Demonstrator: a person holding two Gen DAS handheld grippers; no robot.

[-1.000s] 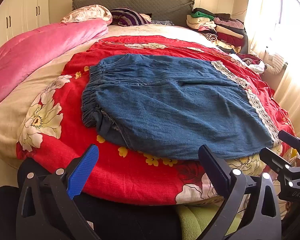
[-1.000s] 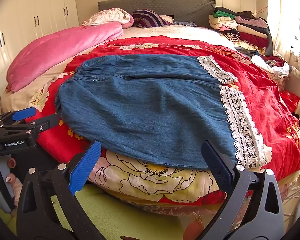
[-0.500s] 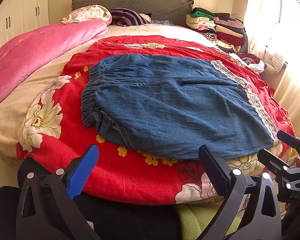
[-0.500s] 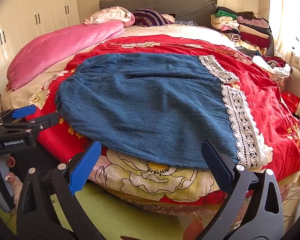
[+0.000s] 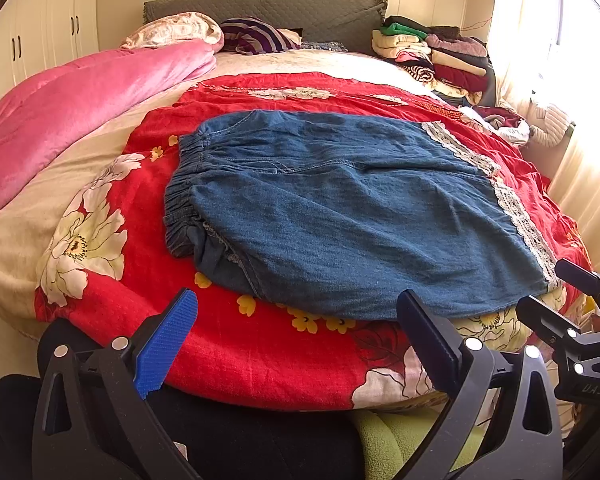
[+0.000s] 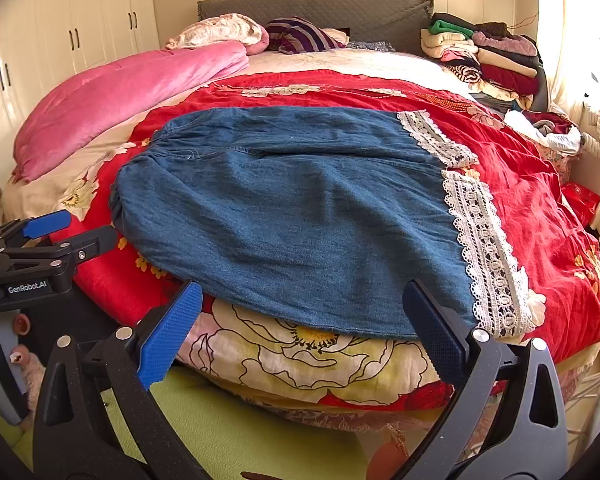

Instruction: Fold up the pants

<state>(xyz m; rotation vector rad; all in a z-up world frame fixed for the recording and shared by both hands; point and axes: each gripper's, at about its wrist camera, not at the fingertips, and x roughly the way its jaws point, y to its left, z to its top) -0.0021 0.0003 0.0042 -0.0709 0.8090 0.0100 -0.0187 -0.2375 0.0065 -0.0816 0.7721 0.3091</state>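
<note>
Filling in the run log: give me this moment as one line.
left gripper: open, empty | right gripper: open, empty | denim pants: flat on red blanket, untouched | fold: not begun

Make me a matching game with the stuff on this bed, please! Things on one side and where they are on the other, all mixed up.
Things:
1. denim pants
2. pink quilt
3. stack of folded clothes
4. striped pillow

Places:
A. far right corner of the bed
B. by the headboard
C. middle, on the red flowered blanket
D. along the left side

Pairs: 1-C, 2-D, 3-A, 4-B
</note>
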